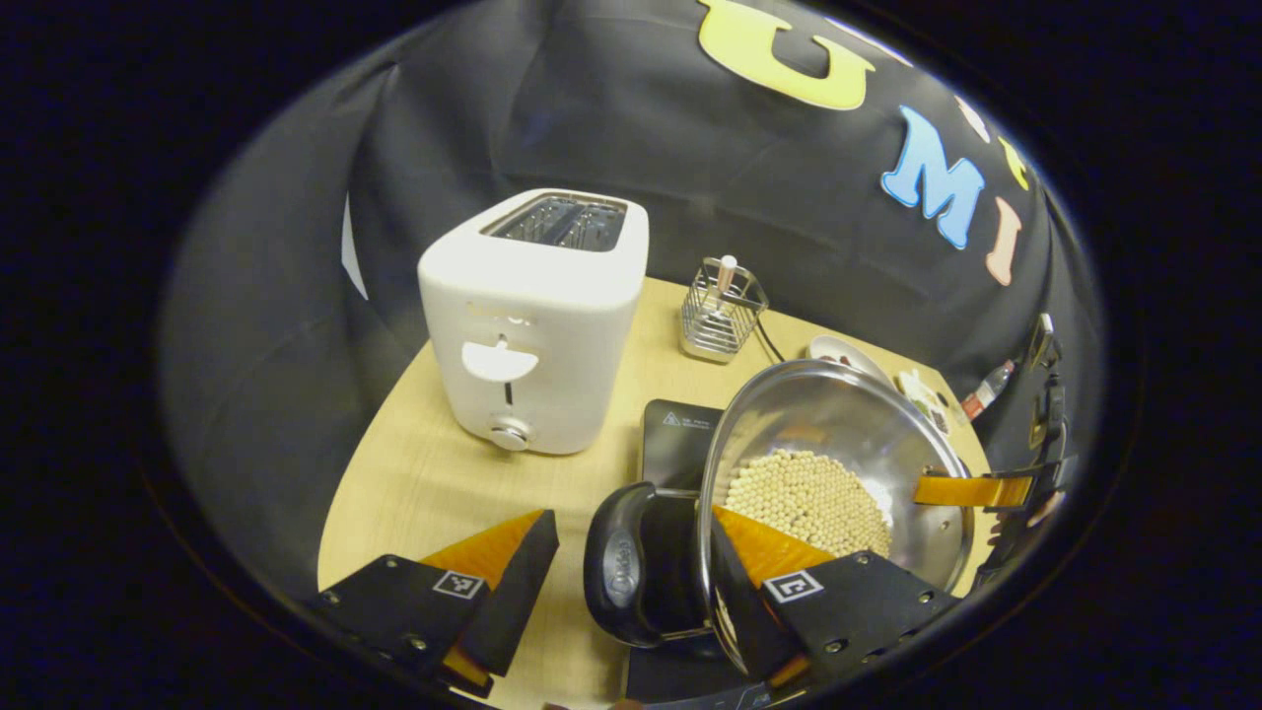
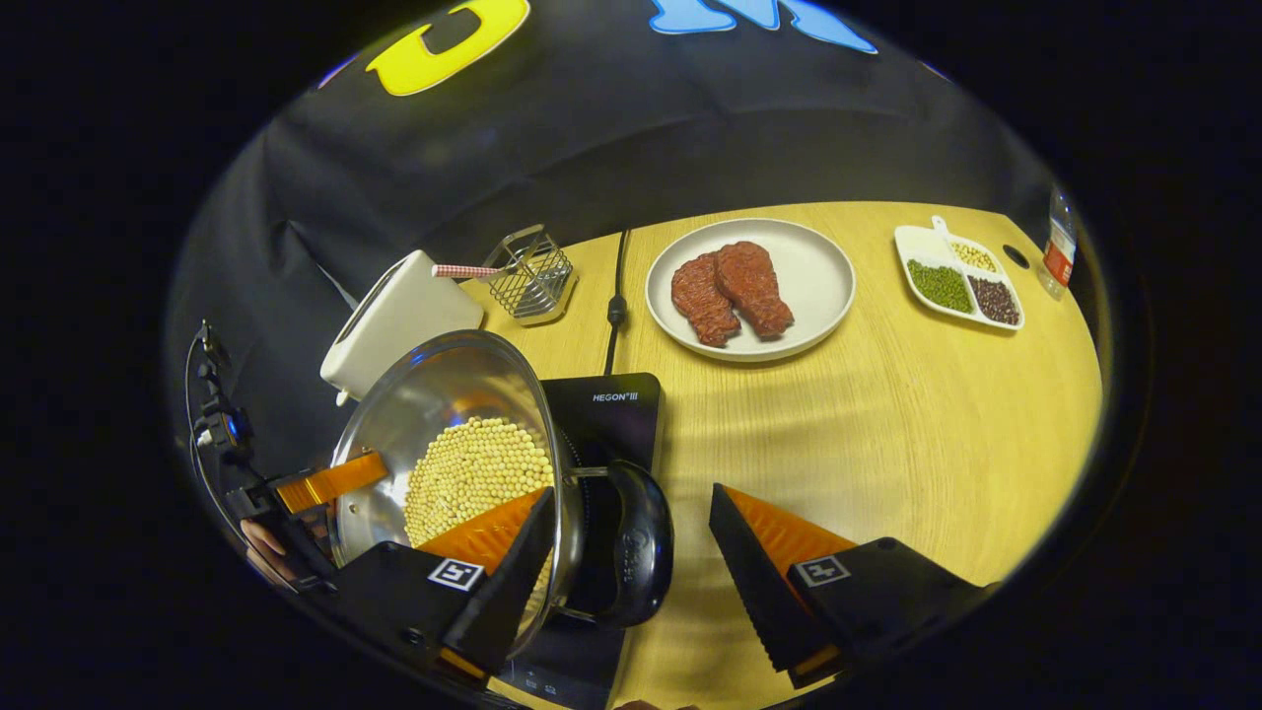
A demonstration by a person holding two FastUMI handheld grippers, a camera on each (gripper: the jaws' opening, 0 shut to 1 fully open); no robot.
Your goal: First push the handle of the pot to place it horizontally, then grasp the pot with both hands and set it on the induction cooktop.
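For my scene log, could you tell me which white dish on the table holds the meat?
The round white plate, holding two pieces of meat; the divided tray farther right holds beans in separate compartments.

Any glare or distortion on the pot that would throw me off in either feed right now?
Left gripper view: the pot shows soft reflections on its steel wall, the beans stay legible, and fisheye bends the table edge. Right gripper view: evenly lit, sharp on the plate, with faint banded shadows across the wood.
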